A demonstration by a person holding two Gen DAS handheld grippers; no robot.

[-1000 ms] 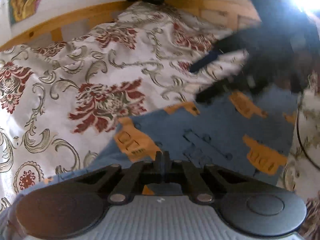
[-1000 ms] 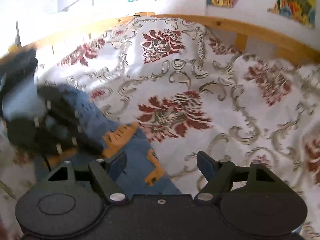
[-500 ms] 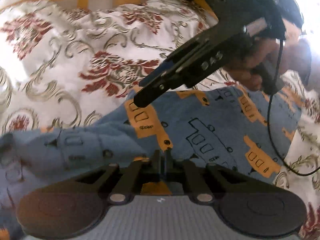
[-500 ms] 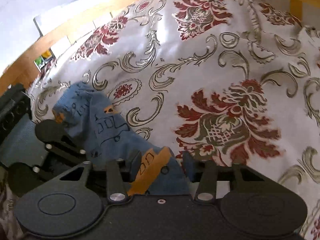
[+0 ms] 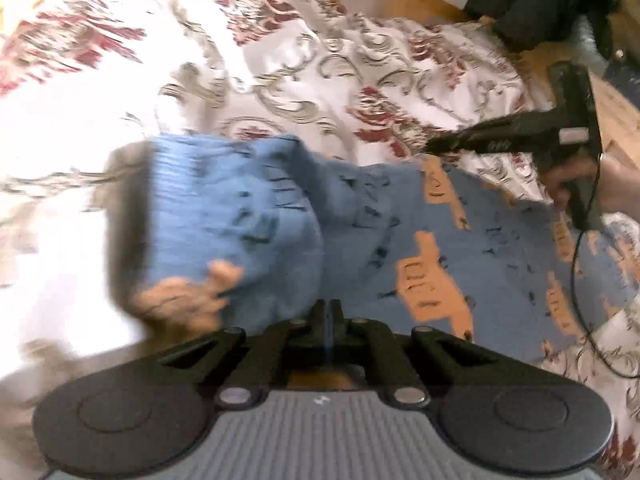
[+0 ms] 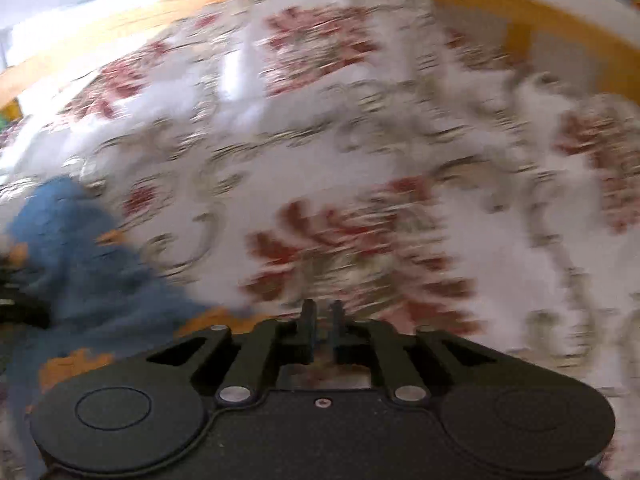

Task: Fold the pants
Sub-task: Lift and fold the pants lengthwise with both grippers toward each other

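The blue pants (image 5: 360, 216) lie on the bed's floral cover (image 5: 280, 60), from 9 to 3 o'clock ahead of the left tool (image 5: 329, 312), which pinches their fabric. The right tool (image 6: 320, 316) is nearly together, pants at its 9 o'clock. No writing is legible.

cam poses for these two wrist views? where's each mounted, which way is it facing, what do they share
Left wrist: sits on the left hand-held gripper, looks along its closed fingers across the blue pants it pinches; the right hand-held gripper and a hand show at right.
Right wrist: sits on the right hand-held gripper, fingers nearly closed, faces the floral bedspread and wooden bed frame; blurred.
Shared: pants, bedspread, frame.
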